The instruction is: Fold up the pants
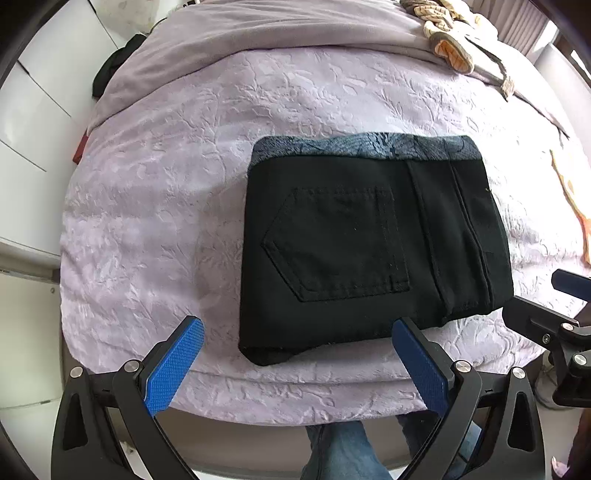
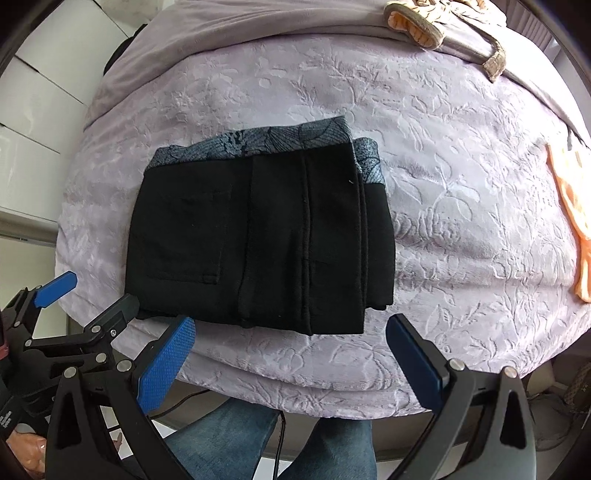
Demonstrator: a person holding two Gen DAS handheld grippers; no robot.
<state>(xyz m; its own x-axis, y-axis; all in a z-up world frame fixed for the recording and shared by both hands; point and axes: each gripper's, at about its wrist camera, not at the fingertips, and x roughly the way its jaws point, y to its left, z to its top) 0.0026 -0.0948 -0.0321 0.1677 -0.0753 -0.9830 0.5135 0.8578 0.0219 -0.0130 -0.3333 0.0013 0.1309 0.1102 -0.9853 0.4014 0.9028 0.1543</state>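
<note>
The black pants (image 1: 369,243) are lying compactly folded on the bed (image 1: 166,221), seemingly finished, both hand-held grippers (image 1: 297,363) (image 2: 291,363) hovering spread apart, empty.

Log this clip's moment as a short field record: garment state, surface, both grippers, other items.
garment: black pants with grey patterned lining, folded into a compact rectangle, back pocket facing up
surface: lilac embossed bedspread
left gripper: open, holding nothing, at the bundle's near edge
right gripper: open, holding nothing, just short of the bundle
other items: beige and orange clothing at the far edge
task state: fold looks finished
</note>
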